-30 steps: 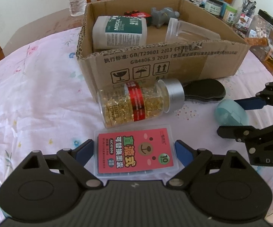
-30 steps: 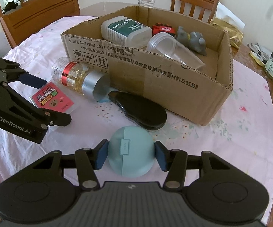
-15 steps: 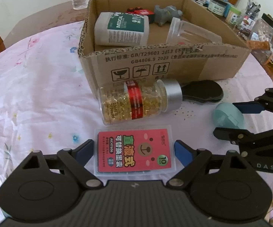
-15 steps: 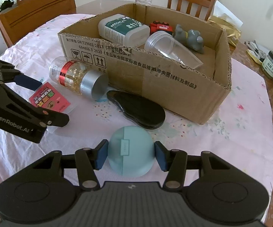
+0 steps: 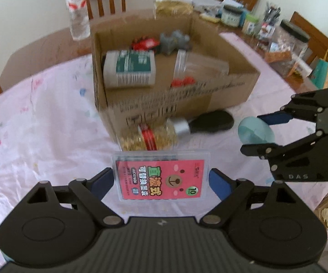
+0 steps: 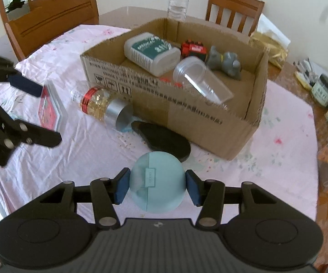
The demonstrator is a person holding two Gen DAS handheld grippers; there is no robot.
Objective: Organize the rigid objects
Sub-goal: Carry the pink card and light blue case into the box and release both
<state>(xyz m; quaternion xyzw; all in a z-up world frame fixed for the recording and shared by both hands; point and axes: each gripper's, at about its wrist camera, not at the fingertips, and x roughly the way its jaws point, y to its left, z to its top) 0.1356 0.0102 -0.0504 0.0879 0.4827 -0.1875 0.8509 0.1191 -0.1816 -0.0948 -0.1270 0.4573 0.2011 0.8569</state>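
My left gripper (image 5: 160, 178) is shut on a clear flat case with a pink label (image 5: 159, 183), held tilted above the cloth. In the right wrist view that case (image 6: 48, 107) shows edge-on between the left fingers. My right gripper (image 6: 158, 186) is shut on a round teal case (image 6: 157, 182), also off the table. An open cardboard box (image 5: 232, 91) lies ahead with a white bottle (image 5: 129, 70), a clear cup (image 5: 200, 66), a grey toy (image 5: 174, 41) and a red toy (image 5: 145, 43) inside. A jar of gold capsules (image 5: 150, 136) and a black oval case (image 5: 211, 121) lie against its front wall.
A water bottle (image 5: 77, 11) stands behind the box. Jars and packets (image 5: 232, 18) crowd the far right of the table. Wooden chairs (image 6: 50, 22) ring the table, which is covered by a pink flowered cloth (image 5: 50, 125).
Both grippers have risen with their loads. The pink-label case has come off the cloth and tilted up, and the teal case has left the table too. The box looks farther below.
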